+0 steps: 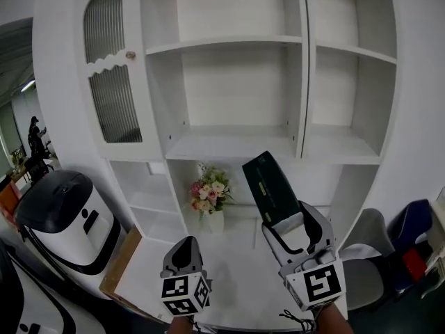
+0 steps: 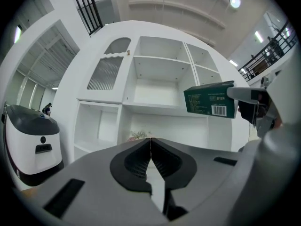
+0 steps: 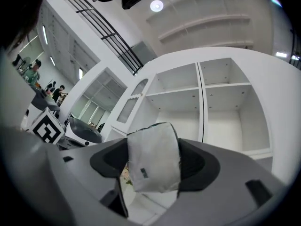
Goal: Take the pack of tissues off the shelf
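The right claw grips the dark green rectangular pack of tissues by its lower end. Its two grey jaws press on either side of the pack, and in the right gripper view the pack's pale crinkled end face fills the gap between the black pads. The pack is in the air, clear of every board of the tall white shelf unit. It tilts with its top leaning left, in front of the unit's lower niche and above the back right part of the white counter. In the left gripper view the pack lies level across the middle shelf openings, with a barcode panel at the end nearest the right claw. The left claw hangs low over the counter's front edge, left of the right one. Its jaws are shut tip to tip with nothing between them. A small bouquet of pink and cream flowers stands in a white vase at the back of the counter inside the niche, just left of the pack and not touching it. An arched door with ribbed glass closes the unit's upper left compartment. A rounded white and black machine stands off the counter's left edge, and a grey chair and a blue chair stand off its right edge.
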The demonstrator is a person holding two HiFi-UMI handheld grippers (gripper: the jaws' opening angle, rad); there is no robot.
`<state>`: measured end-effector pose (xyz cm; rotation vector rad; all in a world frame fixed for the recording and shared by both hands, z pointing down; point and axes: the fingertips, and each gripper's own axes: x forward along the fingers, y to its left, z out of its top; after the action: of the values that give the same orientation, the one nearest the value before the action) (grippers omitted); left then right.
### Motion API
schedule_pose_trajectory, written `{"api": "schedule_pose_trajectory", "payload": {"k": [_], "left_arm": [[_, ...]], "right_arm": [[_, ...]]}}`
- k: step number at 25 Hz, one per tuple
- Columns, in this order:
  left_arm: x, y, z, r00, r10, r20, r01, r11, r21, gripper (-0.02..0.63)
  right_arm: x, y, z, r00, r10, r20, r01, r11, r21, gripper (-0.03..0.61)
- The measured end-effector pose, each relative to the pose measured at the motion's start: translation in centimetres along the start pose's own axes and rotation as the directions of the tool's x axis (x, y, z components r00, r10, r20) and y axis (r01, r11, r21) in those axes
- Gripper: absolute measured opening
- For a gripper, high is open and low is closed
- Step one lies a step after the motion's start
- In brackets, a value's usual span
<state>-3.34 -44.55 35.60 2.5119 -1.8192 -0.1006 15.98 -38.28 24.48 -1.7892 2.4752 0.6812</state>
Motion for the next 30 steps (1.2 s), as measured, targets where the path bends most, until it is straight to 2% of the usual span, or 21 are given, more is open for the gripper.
{"api": "schedule_pose_trajectory", "payload": {"k": [5, 11, 15, 22, 30], "left_arm": [[1.3, -2.1, -0.8, 0.998, -0.067, -0.021, 0.067, 0.998, -0.012, 0.019], [2.4, -4.5, -2.2, 0.991, -0.127, -0.048, 0.126, 0.992, -0.012, 0.019], [2.8, -5.8, -3.2, 0.986, -0.156, -0.064, 0.155, 0.988, -0.017, 0.018], [3.3, -7.3, -3.7, 0.982, -0.177, -0.072, 0.176, 0.984, -0.015, 0.018], [3.6, -7.9, -3.8, 0.983, -0.167, -0.073, 0.166, 0.986, -0.015, 0.018]], "right_arm": [[-2.3, -0.2, -3.6, 0.996, -0.030, -0.079, 0.039, 0.993, 0.109, 0.314], [-5.1, -1.3, -8.9, 0.980, -0.083, -0.180, 0.124, 0.966, 0.228, 0.313], [-6.6, -2.4, -11.1, 0.967, -0.117, -0.224, 0.171, 0.956, 0.238, 0.314], [-7.5, -3.9, -12.2, 0.956, -0.152, -0.249, 0.212, 0.949, 0.234, 0.313], [-7.8, -4.3, -13.3, 0.955, -0.134, -0.263, 0.201, 0.948, 0.247, 0.313]]}}
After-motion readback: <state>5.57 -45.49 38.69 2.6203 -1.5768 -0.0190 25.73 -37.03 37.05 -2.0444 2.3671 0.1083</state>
